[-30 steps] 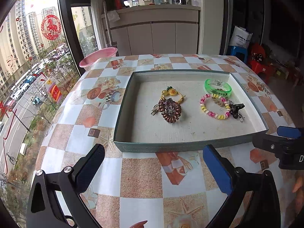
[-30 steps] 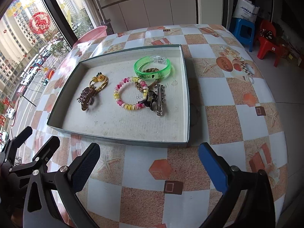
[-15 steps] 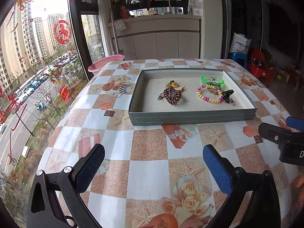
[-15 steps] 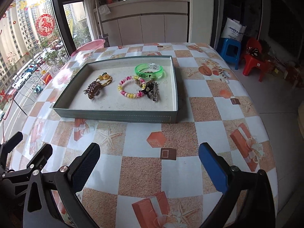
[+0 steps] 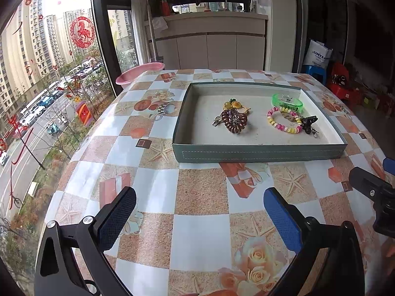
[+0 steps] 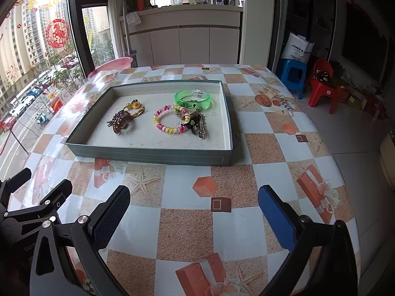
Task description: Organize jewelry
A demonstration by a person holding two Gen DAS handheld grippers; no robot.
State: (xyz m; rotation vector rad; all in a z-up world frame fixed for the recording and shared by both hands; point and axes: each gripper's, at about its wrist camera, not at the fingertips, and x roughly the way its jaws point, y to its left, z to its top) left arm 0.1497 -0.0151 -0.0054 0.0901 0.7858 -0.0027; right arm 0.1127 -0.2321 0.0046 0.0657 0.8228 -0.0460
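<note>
Daylight from a tall window at the left falls on a table covered with a checkered patterned cloth; cabinets stand behind it, plastic stools to the right. Left gripper: jaws wide, empty, held above the near table edge. Tray: ahead of both grippers, long axis running left to right, near wall facing them. Inside, left to right: brown coil tie touching a yellow charm; bead bracelet beside a black clip; green bangle behind. Right gripper: jaws wide, empty. By judgement, the left gripper is nearer the coil tie, the right nearer the bracelet group.
</note>
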